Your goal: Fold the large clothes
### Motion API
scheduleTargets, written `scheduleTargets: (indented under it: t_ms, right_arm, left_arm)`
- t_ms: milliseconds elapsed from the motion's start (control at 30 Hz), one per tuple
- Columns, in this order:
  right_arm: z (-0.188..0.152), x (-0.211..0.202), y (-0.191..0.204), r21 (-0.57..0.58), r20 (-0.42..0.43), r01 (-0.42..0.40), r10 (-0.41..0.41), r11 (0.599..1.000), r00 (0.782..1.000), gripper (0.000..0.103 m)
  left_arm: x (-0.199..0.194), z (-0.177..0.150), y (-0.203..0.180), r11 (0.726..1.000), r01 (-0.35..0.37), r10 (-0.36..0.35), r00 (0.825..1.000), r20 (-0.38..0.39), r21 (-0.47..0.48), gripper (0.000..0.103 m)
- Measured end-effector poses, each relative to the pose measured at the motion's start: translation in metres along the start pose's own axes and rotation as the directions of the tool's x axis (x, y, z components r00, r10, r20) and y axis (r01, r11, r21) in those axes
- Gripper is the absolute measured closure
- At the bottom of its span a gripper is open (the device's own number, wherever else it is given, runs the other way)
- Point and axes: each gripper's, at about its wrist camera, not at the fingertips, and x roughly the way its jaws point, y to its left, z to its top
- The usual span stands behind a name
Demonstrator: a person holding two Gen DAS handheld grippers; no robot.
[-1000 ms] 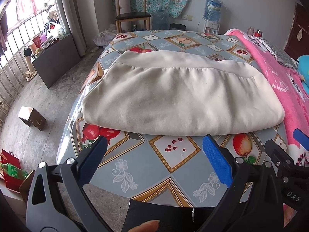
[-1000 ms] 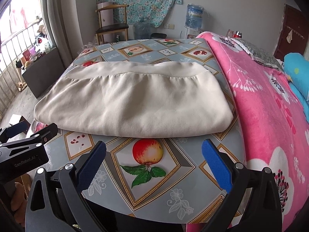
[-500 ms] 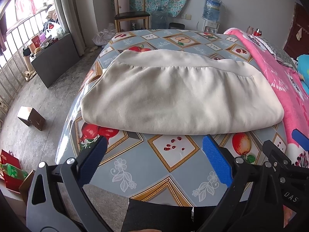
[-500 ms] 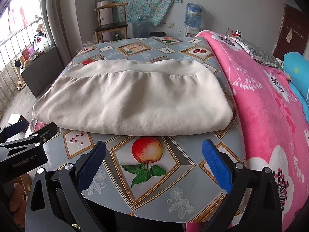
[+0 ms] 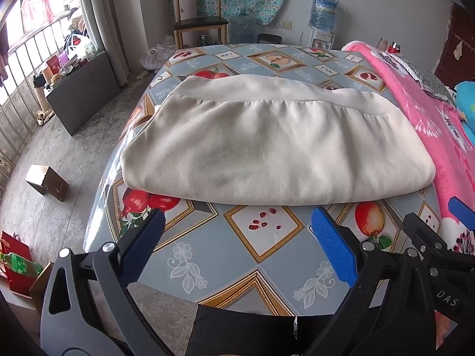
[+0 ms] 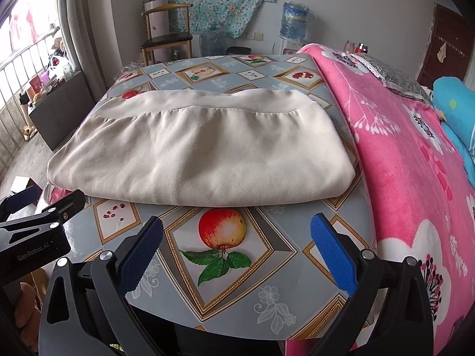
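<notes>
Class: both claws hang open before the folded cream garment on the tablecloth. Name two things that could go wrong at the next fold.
1. The cream garment lies on a glossy tablecloth; it may slide.
2. Its right end touches the pink blanket; the right claw could pinch that too.

Left tongs (image 5: 237,243) and right tongs (image 6: 237,241) side by side — both spread wide, gripping nothing.

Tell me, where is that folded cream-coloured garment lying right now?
In both wrist views the folded cream-coloured garment lies flat on the fruit-patterned tablecloth, just beyond both open grippers, with the pink flowered blanket along its right side.
</notes>
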Motion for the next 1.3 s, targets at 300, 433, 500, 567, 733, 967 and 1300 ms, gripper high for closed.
scheduleTargets:
  t_ms: [300, 433, 500, 567, 733, 967, 1300]
  right_arm:
    - [0.0009, 0.0014, -0.0029, 0.011, -0.004, 0.008, -0.008, 1.0, 1.0, 0.006]
    - [0.0005, 0.0022, -0.003, 0.012, -0.007, 0.01, -0.01, 1.0, 1.0, 0.006]
    - [0.0006, 0.0023, -0.0032, 0.012, -0.008, 0.011, -0.011, 1.0, 1.0, 0.006]
    - [0.0006, 0.0024, -0.0032, 0.012, -0.007, 0.012, -0.012, 1.0, 1.0, 0.006]
    - [0.0007, 0.0027, -0.0036, 0.013, -0.008, 0.012, -0.012, 1.0, 1.0, 0.006]
    - [0.0004, 0.0032, -0.0048, 0.014, -0.009, 0.016, -0.016, 1.0, 1.0, 0.006]
    - [0.0006, 0.0033, -0.0046, 0.013, -0.01, 0.016, -0.016, 1.0, 1.0, 0.006]
  left_arm:
    - [0.0004, 0.0005, -0.0003, 1.0, 0.005, -0.005, 1.0, -0.002, 0.004, 0.008]
    - [0.0005, 0.0005, 0.0, 1.0, 0.005, -0.005, 1.0, -0.003, 0.002, 0.008]
    - [0.0005, 0.0005, -0.0001, 1.0, 0.005, -0.005, 1.0, -0.004, 0.002, 0.008]
    - [0.0003, 0.0003, -0.0004, 1.0, 0.006, -0.006, 1.0, -0.003, 0.002, 0.008]
    - [0.0004, 0.0003, -0.0004, 1.0, 0.005, -0.005, 1.0, -0.004, 0.003, 0.008]
    - [0.0002, 0.0003, -0.0005, 1.0, 0.005, -0.005, 1.0, -0.002, 0.002, 0.008]
    - [-0.0003, 0.0008, -0.0001, 1.0, 0.005, -0.005, 1.0, -0.002, 0.001, 0.008]
